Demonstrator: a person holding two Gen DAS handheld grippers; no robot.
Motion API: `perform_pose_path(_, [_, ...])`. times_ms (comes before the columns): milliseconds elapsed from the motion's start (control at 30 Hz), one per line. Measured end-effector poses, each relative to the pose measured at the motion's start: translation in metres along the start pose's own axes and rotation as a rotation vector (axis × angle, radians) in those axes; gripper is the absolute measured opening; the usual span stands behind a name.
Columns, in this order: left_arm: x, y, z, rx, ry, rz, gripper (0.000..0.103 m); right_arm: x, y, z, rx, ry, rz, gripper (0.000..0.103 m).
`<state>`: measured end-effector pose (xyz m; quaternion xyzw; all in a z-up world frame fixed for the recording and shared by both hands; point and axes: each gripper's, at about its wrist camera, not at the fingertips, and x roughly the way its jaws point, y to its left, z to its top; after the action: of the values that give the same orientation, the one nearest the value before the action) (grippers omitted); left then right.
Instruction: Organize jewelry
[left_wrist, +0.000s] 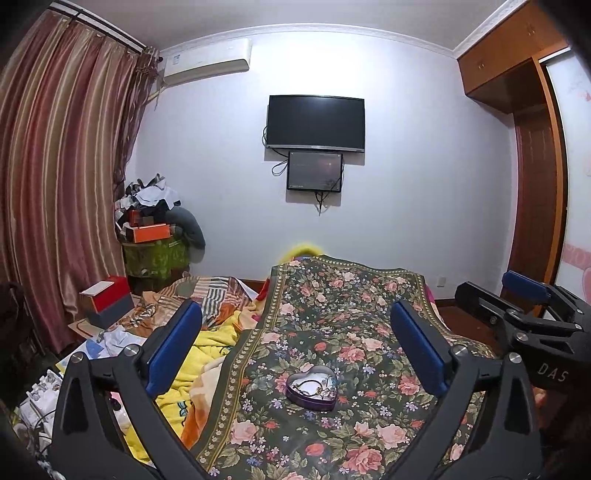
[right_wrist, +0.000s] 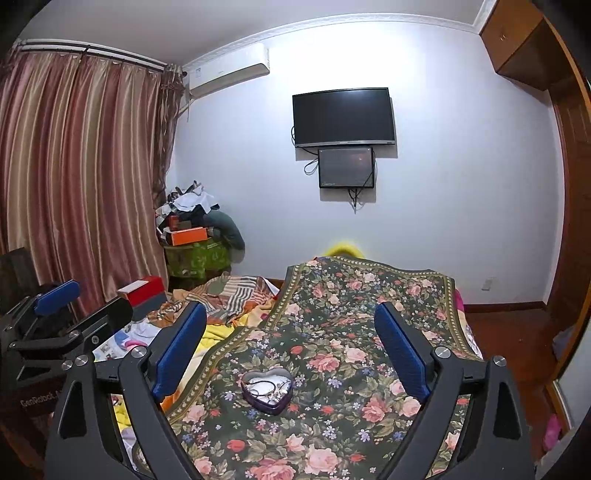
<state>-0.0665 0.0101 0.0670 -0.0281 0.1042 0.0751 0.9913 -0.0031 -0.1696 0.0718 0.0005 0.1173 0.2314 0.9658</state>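
On the floral bedspread (left_wrist: 332, 317), left wrist view: the heart-shaped tin (left_wrist: 312, 391) holding tangled jewelry (left_wrist: 314, 386) lies ahead of the left gripper (left_wrist: 295, 354), jaws wide and empty. Right wrist view: the tin (right_wrist: 266, 390) lies left of centre between the right gripper (right_wrist: 291, 358) jaws, likewise wide and empty. Risk: soft bedding may let the tin tip under pressure, spilling chains.

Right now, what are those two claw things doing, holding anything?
Left gripper: open, holding nothing.
Right gripper: open, holding nothing.
Both hover above the heart box of jewelry.
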Motion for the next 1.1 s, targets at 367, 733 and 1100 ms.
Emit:
perform_pose_path(367, [0.0040, 0.0044, 0.0003, -0.029, 0.021, -0.014, 0.102, -0.0023, -0.0035, -0.0002, 0.001, -0.011, -0.015, 0.101])
perform_pose_path(733, [0.0035, 0.0037, 0.0010, -0.026, 0.026, -0.018, 0.102, -0.0011, -0.0049, 0.0010, 0.000, -0.002, -0.017, 0.102])
perform_pose_path(1100, [0.0059, 0.0060, -0.0005, -0.032, 0.030, -0.014, 0.102, 0.0034, -0.0064, -0.0004, -0.001, 0.011, -0.023, 0.103])
